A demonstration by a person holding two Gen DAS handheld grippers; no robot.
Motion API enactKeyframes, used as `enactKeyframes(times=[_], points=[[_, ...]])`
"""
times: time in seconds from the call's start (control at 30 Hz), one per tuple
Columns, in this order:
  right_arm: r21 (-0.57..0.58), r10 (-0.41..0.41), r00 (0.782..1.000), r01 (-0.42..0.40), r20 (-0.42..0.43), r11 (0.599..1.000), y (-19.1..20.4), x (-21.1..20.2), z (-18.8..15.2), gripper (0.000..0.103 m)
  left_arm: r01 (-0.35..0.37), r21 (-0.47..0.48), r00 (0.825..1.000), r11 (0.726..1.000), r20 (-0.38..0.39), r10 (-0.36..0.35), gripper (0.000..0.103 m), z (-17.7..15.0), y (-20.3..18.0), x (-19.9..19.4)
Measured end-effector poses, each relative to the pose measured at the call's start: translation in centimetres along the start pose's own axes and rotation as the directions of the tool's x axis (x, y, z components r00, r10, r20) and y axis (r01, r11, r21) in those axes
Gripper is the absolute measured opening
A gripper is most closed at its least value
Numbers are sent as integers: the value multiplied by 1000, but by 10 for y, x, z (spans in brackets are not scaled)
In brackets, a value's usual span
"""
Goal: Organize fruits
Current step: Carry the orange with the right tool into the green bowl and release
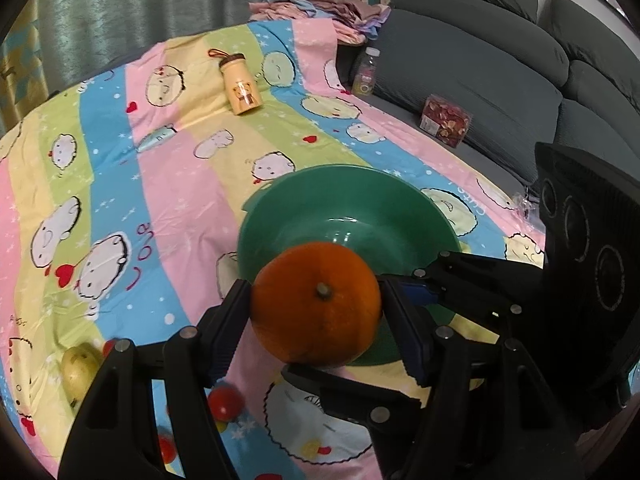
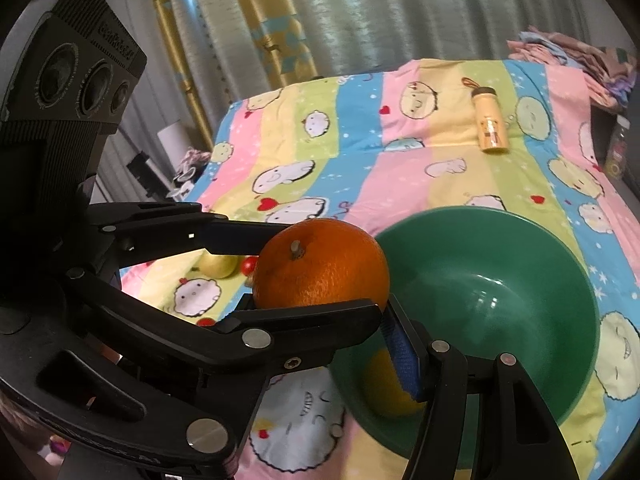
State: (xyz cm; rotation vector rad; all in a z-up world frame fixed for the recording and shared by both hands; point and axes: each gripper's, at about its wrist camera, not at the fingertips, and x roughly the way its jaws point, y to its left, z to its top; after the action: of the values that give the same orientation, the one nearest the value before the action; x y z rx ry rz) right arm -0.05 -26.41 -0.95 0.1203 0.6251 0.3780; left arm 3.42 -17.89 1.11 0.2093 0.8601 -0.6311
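Grey-green curtains (image 1: 140,0) hang behind a striped cartoon sheet (image 1: 168,184) spread flat. A grey sofa (image 1: 480,80) runs along the sheet's right edge. The widest open stretch is the sheet's middle and left side.

At the far edge lies a small yellow bottle (image 1: 240,88) on its side. Folded cloths (image 1: 312,4) are piled at the far right corner. On the sofa just off the right edge stand a clear jar (image 1: 366,72) and a box (image 1: 446,120) of red pieces. Near the sheet's near left corner lie a yellow-green fruit (image 1: 78,368) and small red fruits (image 1: 226,402), well apart from the green bowl (image 1: 320,196). The bowl sits upright toward the right edge.

The left hand-held gripper (image 1: 316,296) pinches the orange (image 1: 316,304) by its sides, one pad on each flank. It holds the orange clear of the sheet at the bowl's near rim, not inside the bowl. The right hand-held gripper (image 2: 320,320) crowds in from the sofa side. Its fingers are spread, one above and one beneath the orange, crossing the left one's fingers. Whether its pads press the fruit cannot be told.

The orange is round, deep orange and finely pitted. Its stub of stem faces the left camera.
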Motion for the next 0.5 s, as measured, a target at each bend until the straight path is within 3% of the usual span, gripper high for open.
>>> enactKeyframes(times=[0.5], points=[[80,-32,999,35,-38,996,-32,7,-10,64,52,4,997,999,-59,-52,66,6,-6,36]])
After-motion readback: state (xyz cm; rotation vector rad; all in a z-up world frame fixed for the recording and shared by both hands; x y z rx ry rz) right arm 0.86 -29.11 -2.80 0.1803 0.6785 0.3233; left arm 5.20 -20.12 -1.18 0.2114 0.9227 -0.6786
